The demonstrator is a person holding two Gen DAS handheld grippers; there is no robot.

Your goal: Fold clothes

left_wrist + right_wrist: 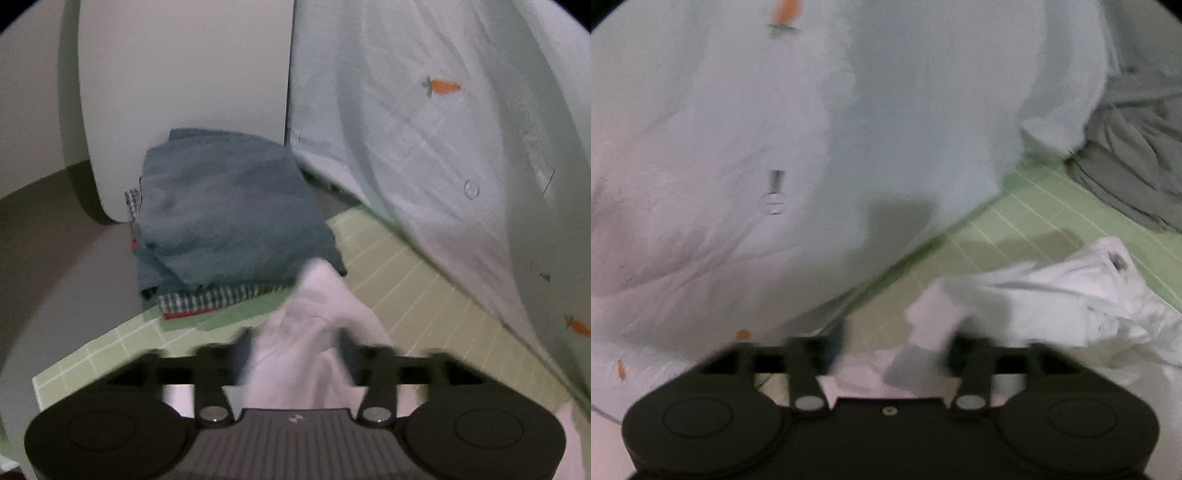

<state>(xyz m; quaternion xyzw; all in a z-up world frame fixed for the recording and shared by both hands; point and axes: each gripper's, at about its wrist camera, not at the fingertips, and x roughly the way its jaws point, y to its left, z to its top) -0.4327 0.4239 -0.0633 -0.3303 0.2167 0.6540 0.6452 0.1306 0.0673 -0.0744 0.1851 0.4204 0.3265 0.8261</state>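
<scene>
Both hand-held grippers, left [295, 339] and right [894, 343], pinch crumpled white cloth [314, 332] over gridded green mat [424, 295].

— Where did the left camera sit?

— Just behind the left gripper [295, 343], low over the green mat [406, 273], and it faced forward toward a stack of folded clothes [229, 210] near the wall [177, 74]. White cloth [314, 332] filled the space right before the lens.

— And the right one?

— Behind the right gripper [894, 347], just as low, and it looked across the green mat [1034, 218] toward a grey heap [1137, 166].

— What did they share?

— The mat and the pale carrot-print shirt [424, 129], which hung close at the right of the left view; the shirt [738, 147] filled the left and top of the right view. Both were blurred.
</scene>
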